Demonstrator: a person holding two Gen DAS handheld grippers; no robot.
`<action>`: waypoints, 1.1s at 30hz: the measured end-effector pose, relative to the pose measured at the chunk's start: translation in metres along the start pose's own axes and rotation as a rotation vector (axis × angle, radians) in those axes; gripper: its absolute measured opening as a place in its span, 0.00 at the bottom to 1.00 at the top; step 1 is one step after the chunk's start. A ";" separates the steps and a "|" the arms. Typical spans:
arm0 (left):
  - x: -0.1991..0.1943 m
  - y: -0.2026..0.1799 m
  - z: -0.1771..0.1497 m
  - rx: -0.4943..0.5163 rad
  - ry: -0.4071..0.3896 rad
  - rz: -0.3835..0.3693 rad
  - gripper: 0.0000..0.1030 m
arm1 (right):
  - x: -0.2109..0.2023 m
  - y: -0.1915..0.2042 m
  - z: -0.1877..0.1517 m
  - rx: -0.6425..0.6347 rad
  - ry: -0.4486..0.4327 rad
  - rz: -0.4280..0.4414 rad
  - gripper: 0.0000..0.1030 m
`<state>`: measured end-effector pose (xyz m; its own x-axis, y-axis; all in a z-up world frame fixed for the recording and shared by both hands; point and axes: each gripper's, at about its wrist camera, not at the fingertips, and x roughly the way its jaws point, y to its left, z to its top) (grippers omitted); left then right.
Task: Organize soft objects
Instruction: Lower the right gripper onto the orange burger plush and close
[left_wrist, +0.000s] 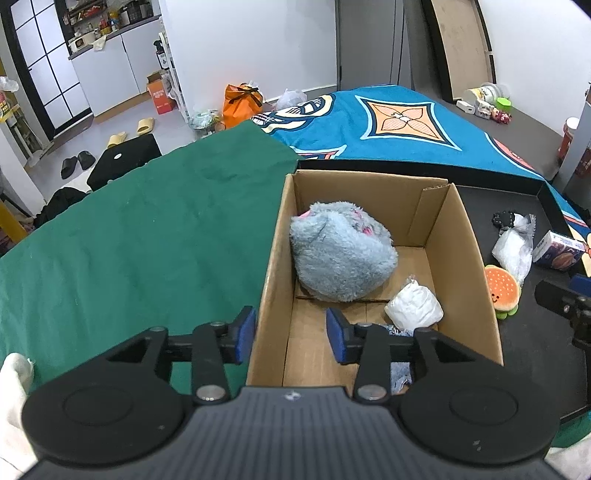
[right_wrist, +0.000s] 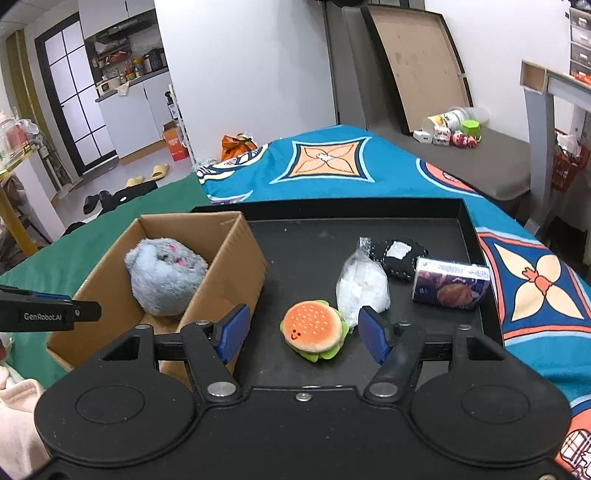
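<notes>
The right gripper (right_wrist: 303, 334) hangs over the black tray (right_wrist: 369, 210) with its jaws standing moderately wide and nothing between the pads; the hamburger plush (right_wrist: 313, 329) lies on the tray directly ahead of them, squarely in the gap line, so the next move looks like a short descent and a close. The plush is round rather than long, tipped a little with its green fringe toward the camera, so no grip axis seems to matter much. Touching its far right side is a white plastic bag (right_wrist: 362, 286), which could get pinched by the right-hand pad; behind that sit a black stitched pouch (right_wrist: 400, 258) and a small printed carton (right_wrist: 451, 283). The left gripper (left_wrist: 291, 334) hovers at the near edge of the cardboard box (left_wrist: 465, 258), jaws partly open and empty, one pad outside the left wall and one inside. The box already holds a blue-grey furry plush (left_wrist: 341, 254) and a white bundle (left_wrist: 413, 308). A scrap of blue cloth (left_wrist: 400, 371) shows under the left gripper's right finger, mostly hidden, so what it is cannot be told. The right hand is plainly nearer the hamburger.
</notes>
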<state>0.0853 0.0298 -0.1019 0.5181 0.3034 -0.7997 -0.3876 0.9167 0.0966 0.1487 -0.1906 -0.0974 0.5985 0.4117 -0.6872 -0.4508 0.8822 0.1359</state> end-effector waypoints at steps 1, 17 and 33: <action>0.001 -0.001 0.000 0.001 0.000 0.003 0.41 | 0.003 -0.001 0.000 0.005 0.008 0.003 0.62; 0.015 -0.013 0.003 0.045 0.017 0.036 0.52 | 0.052 -0.017 -0.011 0.078 0.109 0.006 0.61; 0.026 -0.026 0.005 0.089 0.035 0.088 0.57 | 0.078 -0.027 -0.017 0.137 0.179 0.044 0.32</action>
<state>0.1124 0.0149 -0.1221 0.4574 0.3757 -0.8060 -0.3603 0.9070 0.2183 0.1967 -0.1862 -0.1666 0.4477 0.4138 -0.7927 -0.3724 0.8922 0.2554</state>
